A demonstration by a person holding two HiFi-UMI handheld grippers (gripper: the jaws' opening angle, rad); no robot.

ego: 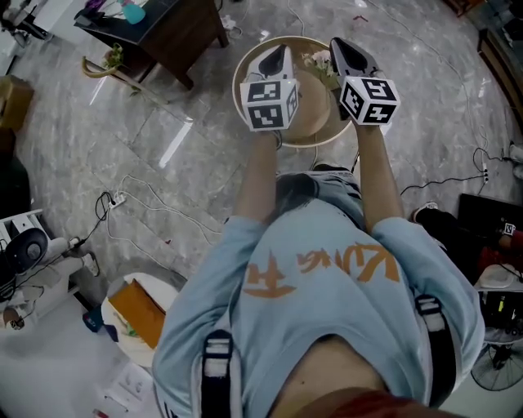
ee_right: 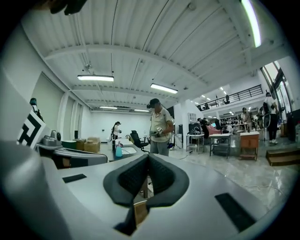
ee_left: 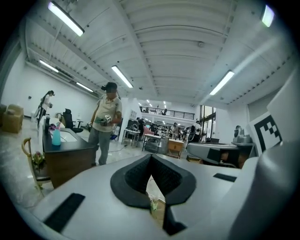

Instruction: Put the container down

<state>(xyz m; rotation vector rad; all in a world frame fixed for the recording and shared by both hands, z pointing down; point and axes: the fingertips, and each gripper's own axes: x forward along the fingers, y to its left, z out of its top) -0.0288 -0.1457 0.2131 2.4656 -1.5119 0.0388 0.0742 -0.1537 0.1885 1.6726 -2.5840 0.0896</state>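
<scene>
In the head view both grippers are held out side by side, above a round wooden table (ego: 315,131) that carries a small bunch of flowers (ego: 320,69). My left gripper (ego: 280,51) points away from me over the table's left half. Its dark pads (ee_left: 133,176) meet at the tips, shut on nothing. My right gripper (ego: 343,42) is over the table's right half, and its pads (ee_right: 161,173) are also pressed together and empty. Both gripper views look level across a large hall. A sliver of plant (ee_left: 153,204) and wood shows under the left jaws. I see no container in either grip.
A dark desk (ego: 167,33) with a blue bottle (ego: 133,12) stands to the far left. Cables trail over the marble floor (ego: 139,196). A white stool with an orange item (ego: 139,314) is near my left side, a fan (ego: 498,371) at lower right. A person (ee_right: 159,126) stands ahead.
</scene>
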